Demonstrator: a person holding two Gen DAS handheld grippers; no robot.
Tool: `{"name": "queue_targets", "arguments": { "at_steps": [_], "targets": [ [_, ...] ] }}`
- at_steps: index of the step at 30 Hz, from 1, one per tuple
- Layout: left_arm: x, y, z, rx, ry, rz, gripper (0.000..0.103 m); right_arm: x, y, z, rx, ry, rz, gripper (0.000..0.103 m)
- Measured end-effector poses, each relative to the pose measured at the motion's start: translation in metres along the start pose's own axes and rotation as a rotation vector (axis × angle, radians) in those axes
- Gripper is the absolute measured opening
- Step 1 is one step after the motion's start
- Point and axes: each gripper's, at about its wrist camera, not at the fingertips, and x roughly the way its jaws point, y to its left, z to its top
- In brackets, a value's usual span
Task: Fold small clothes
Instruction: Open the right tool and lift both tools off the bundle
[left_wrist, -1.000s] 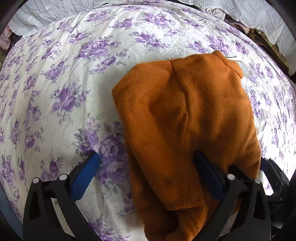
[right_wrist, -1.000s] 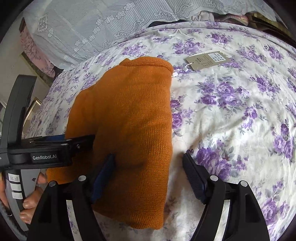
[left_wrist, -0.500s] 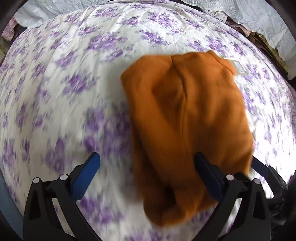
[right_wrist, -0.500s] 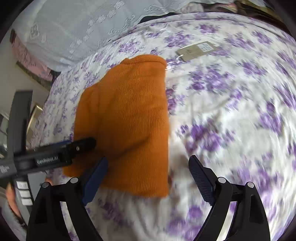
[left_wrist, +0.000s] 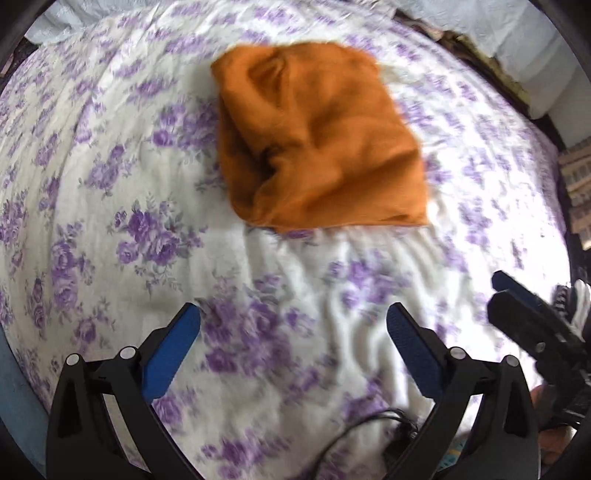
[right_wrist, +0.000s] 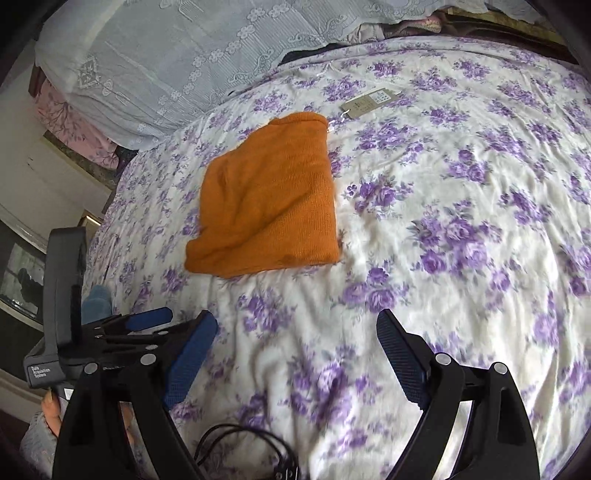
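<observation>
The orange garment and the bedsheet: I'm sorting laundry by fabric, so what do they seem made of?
Orange garment: looks like a matte knit, perhaps wool or acrylic; fine ribbed rows show. Bedsheet: thin woven cloth, probably cotton, matte, printed with purple flowers, creasing finely.

I see a bed (right_wrist: 461, 229) with a white sheet and purple flowers. A folded orange knit (right_wrist: 269, 199) lies on it, a paper tag (right_wrist: 369, 101) just beside its top corner.
</observation>
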Motion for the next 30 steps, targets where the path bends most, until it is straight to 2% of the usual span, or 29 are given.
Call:
{"name": "queue_targets", "arguments": {
  "at_steps": [3, 6, 11, 16, 21, 30],
  "targets": [
    [-0.026, -0.003, -0.002, 0.015, -0.052, -0.025, 0.098, -0.022, -0.002, -0.006, 0.022, -0.041, 0.000, 0.090],
    [-0.046, -0.006, -0.002, 0.028, -0.096, -0.019, 0.098, -0.044, -0.006, -0.004, 0.058, -0.086, 0.009, 0.090],
    [-0.070, -0.009, 0.005, 0.030, -0.157, 0.008, 0.098, -0.071, -0.007, 0.016, 0.085, -0.141, 0.028, 0.090],
    [-0.079, -0.009, 0.019, 0.012, -0.192, 0.041, 0.098, -0.084, 0.006, 0.044, 0.038, -0.176, 0.026, 0.091],
    [-0.073, -0.001, 0.030, -0.009, -0.193, 0.040, 0.098, -0.081, 0.016, 0.065, 0.006, -0.185, 0.041, 0.091],
    [-0.044, 0.016, 0.048, -0.044, -0.136, 0.043, 0.098, -0.035, 0.016, 0.088, 0.006, -0.112, 0.045, 0.091]
  ]
}}
